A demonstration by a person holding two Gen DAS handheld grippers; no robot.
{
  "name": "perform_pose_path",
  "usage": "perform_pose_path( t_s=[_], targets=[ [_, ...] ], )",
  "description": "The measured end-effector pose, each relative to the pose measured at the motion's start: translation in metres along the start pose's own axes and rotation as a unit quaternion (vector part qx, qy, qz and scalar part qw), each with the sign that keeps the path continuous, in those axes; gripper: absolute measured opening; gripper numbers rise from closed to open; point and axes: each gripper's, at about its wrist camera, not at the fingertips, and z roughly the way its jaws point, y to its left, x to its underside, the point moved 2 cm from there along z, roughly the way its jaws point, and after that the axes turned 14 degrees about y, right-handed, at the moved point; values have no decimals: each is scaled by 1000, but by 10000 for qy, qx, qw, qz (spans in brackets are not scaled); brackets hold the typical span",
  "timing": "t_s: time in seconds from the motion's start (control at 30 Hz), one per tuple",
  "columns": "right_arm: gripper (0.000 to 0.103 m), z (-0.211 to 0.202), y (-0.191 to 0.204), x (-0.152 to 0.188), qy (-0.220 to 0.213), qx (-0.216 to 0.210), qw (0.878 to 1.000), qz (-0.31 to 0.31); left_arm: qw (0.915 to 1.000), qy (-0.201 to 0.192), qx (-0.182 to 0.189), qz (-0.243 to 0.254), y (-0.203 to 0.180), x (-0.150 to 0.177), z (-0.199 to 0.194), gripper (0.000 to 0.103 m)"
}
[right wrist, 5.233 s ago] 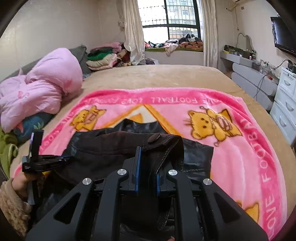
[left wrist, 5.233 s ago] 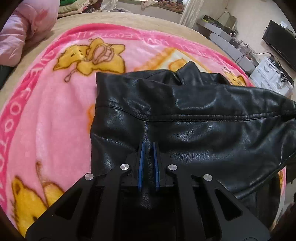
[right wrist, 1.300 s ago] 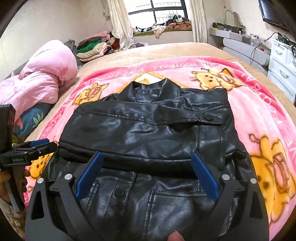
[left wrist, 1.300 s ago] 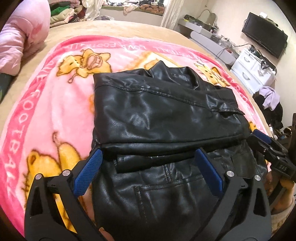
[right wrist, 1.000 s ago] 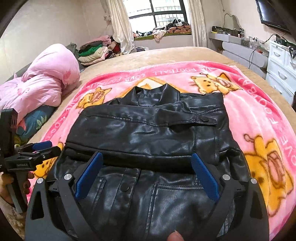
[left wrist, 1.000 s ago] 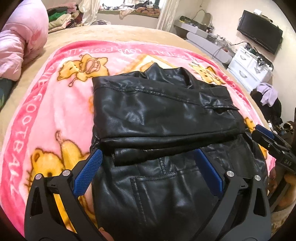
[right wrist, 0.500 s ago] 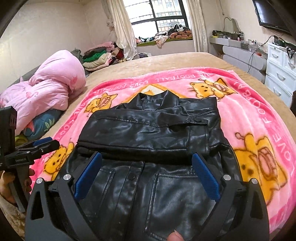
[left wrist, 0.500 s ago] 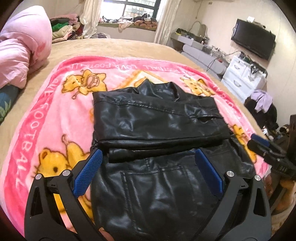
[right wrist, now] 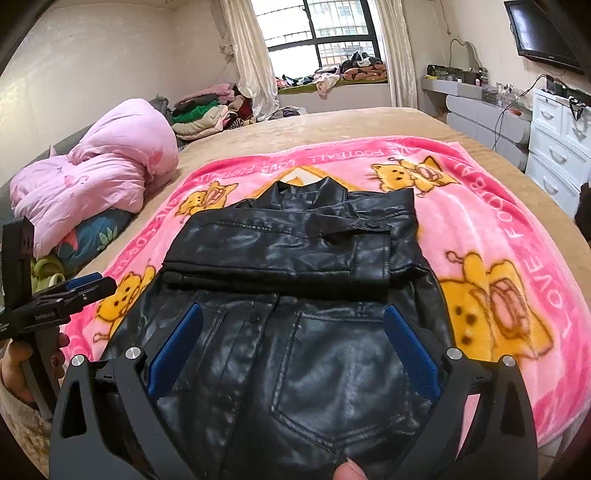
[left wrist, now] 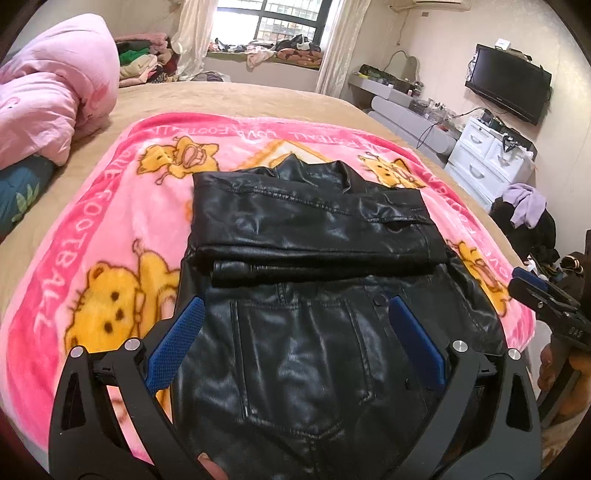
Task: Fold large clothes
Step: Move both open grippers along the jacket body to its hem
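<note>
Though sleeves crosswise, jacket (left wrist: pixel 317 332) collar-away.

Bright daylight from window (right wrist: pixel 325 33); glare on jacket (left wrist: pixel 314 229); heavy fisheye bending, dark corners; slight blur.

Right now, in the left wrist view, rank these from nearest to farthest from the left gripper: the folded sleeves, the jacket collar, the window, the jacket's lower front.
1. Lower front of the black leather jacket, directly between the open fingers of the left gripper.
2. Folded sleeves, lying across the jacket's middle, ahead.
3. Jacket collar, at the far end.
4. Window, on the back wall beyond the bed.
</note>
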Motion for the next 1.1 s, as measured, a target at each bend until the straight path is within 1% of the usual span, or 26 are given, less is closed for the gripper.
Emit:
perform_pose_path(
  t_s=[0.2, 0.43, 0.8, 1.03, 1.1],
  targets=[
    [98, -9, -10, 17, 45, 52, 10000, -18, 9996, 107, -274, 11, 1, 20, 0, 94],
    [98, -8, -21, 38, 188, 167, 9997, -7, 9989, 258, -373, -138, 12, 43, 3, 94],
    [98, -5, -38, 64, 408, 227, 9989, 82, 9957, 540, -649, -374, 30, 77, 14, 94],
    [98, -1, -48, 79, 584, 303, 9978, 90, 9933, 730, -747, -496, 44, 94, 23, 94],
    [98, 0, -51, 82, 628, 318, 9975, 115, 9933, 740, -721, -526, 48, 97, 23, 94]
  ],
)
